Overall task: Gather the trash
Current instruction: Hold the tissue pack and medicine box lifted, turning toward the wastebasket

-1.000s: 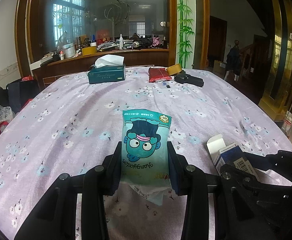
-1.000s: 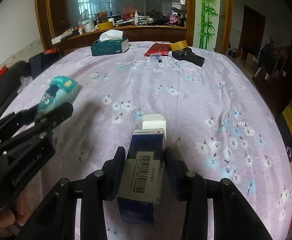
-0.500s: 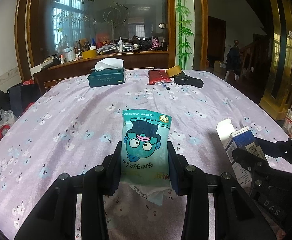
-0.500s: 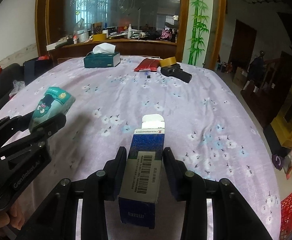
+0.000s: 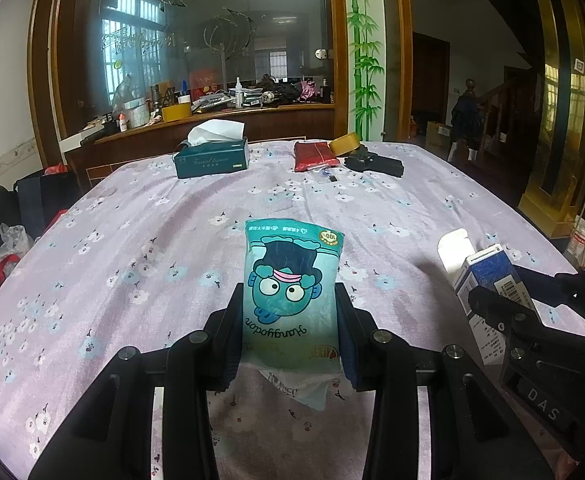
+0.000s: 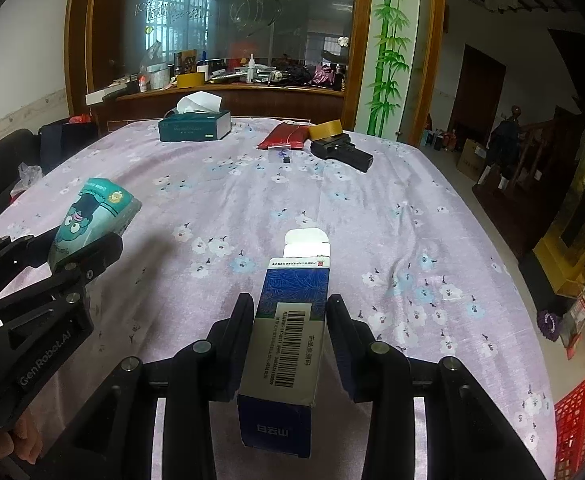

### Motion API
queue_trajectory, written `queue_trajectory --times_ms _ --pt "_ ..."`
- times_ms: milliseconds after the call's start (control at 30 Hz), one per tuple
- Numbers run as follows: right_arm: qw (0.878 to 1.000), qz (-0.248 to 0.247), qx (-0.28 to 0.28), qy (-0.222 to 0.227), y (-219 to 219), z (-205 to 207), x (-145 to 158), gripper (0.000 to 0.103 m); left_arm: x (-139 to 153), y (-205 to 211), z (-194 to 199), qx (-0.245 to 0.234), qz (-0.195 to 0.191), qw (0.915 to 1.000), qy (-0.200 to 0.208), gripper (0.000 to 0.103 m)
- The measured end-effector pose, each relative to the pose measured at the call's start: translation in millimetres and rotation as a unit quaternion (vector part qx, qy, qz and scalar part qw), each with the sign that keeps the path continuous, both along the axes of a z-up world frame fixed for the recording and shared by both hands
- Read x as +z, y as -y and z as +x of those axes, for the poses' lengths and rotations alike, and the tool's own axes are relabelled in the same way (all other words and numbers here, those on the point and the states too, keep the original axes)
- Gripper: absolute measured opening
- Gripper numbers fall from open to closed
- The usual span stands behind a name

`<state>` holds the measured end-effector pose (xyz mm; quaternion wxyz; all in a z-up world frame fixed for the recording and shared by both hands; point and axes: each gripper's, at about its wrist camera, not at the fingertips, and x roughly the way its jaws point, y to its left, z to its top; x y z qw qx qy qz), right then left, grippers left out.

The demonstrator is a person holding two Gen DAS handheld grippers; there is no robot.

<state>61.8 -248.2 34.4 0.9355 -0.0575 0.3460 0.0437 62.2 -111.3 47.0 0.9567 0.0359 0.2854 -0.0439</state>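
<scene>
- Lilac floral tablecloth covered the table; a wood-framed glass partition stood behind it, with a cluttered counter seen through the glass.
- Left gripper was clamped on a teal tissue pack with a cartoon face printed upside down; both fingers pressed the pack's sides and it was lifted clear of the cloth.
- A torn flap of clear wrapper hung from the pack's near end, below the fingers.
- Right gripper was clamped on a blue carton, barcode face up, white end flap open at the far end; the carton was held above the cloth.
- In the right wrist view the left gripper and tissue pack appeared at the left; in the left wrist view the blue carton appeared at the right, so the two grippers were side by side, apart.
- At the table's far end: a green tissue box with a white tissue sticking up, a red packet, a roll of brown tape and a black device, the last three close together.
- A red basket showed at the lower right of the right wrist view, beyond the table edge.
</scene>
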Motion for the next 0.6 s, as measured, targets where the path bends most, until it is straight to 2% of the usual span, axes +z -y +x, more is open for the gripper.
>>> queue_trajectory --times_ms 600 --pt "1.000 -0.017 -0.004 0.014 0.1 -5.5 4.9 0.040 -0.1 0.4 0.0 0.001 0.001 1.0000 0.000 0.039"
